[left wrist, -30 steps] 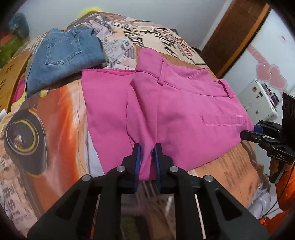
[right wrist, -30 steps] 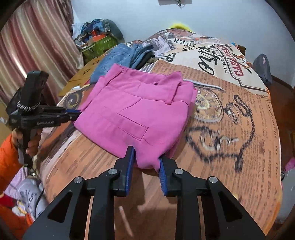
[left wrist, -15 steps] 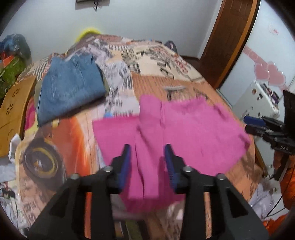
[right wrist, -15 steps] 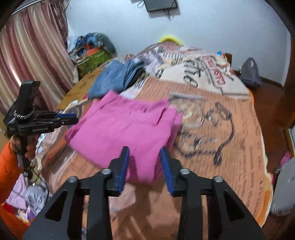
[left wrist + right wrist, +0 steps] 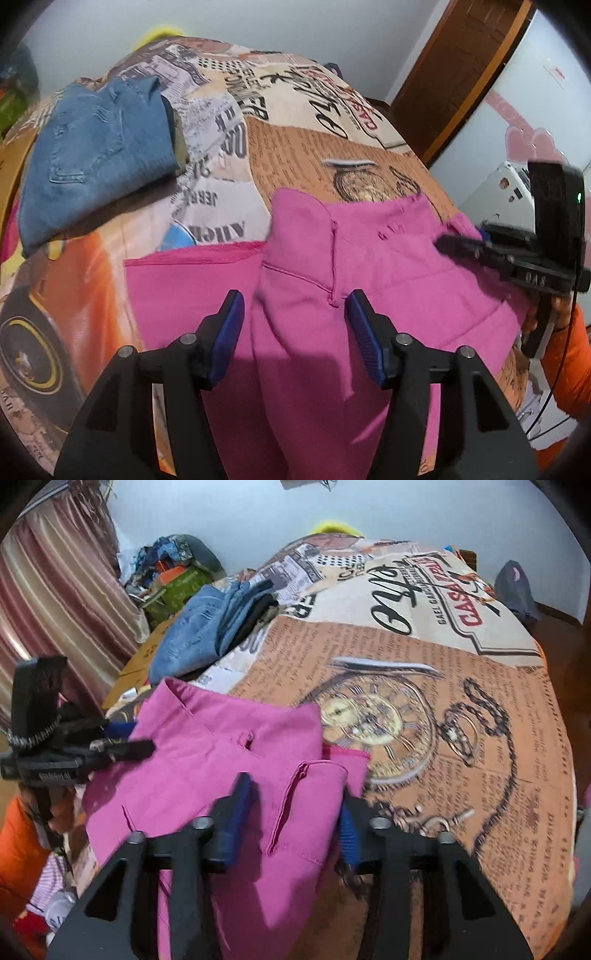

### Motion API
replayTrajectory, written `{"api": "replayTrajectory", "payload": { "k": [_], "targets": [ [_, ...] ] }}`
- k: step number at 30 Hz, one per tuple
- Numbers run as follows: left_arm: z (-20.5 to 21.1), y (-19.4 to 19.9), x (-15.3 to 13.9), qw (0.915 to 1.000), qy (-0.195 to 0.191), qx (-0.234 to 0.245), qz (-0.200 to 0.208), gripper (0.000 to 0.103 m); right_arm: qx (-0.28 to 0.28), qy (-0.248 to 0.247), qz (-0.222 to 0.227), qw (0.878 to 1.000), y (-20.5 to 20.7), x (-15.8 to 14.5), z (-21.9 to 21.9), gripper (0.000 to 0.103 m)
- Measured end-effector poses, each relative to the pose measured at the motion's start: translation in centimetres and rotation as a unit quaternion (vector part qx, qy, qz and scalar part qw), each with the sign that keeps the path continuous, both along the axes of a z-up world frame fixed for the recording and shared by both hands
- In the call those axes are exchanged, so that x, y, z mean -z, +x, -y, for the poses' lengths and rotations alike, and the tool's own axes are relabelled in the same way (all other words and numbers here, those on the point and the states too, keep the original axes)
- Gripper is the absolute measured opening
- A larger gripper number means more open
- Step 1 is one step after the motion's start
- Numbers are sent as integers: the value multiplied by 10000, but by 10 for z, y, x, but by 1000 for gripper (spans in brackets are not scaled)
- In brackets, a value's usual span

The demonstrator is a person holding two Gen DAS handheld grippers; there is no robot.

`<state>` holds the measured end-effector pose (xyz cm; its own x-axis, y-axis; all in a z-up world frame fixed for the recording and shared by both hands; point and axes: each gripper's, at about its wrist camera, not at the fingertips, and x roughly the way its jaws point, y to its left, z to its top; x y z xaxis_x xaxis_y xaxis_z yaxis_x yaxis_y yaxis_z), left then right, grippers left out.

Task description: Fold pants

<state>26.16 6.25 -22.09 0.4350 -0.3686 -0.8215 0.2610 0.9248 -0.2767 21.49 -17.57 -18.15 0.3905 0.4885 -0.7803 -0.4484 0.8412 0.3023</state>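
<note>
Denim jeans [image 5: 92, 155] folded beyond pink pants [image 5: 369, 258]

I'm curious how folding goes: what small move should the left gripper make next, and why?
Probably close the left gripper on the raised ridge of the pink pants: its jaws have just been opening, the ridge sits between them ungripped, and the pants lie only partly folded.

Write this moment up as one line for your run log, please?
task: fold pants | left gripper: jaws just opening, astride pink pants | right gripper: jaws just closing around pants edge | jeans: folded, aside
</note>
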Motion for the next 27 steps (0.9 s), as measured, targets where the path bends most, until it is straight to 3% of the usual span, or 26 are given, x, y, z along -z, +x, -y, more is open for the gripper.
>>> {"api": "replayTrajectory", "payload": {
  "k": [4, 8, 12, 15, 21, 27],
  "targets": [
    [1, 1, 2, 9999, -90, 65, 4, 58, -155, -222, 347, 9990, -1, -9, -9, 15],
    [2, 0, 2, 10000, -35, 11, 65, 58, -366, -218, 706, 9966, -3, -28, -17, 12],
    [1, -6, -7, 9994, 28, -97, 328, 30, -506, -405, 895, 9939, 5, -34, -33, 13],
    [1, -13, -15, 9987, 22, -107, 502, 19, -476, -932, 763, 9916, 11, -19, -41, 21],
    [-5, -18, -19, 9983, 199, -255, 487, 18, -655, -1137, 766, 9884, -2, -9, -45, 26],
    [-16, -12, -13, 9974, 416, -506, 307, 31, -673, -1100, 635, 9896, -5, -5, -50, 26]
  ]
}}
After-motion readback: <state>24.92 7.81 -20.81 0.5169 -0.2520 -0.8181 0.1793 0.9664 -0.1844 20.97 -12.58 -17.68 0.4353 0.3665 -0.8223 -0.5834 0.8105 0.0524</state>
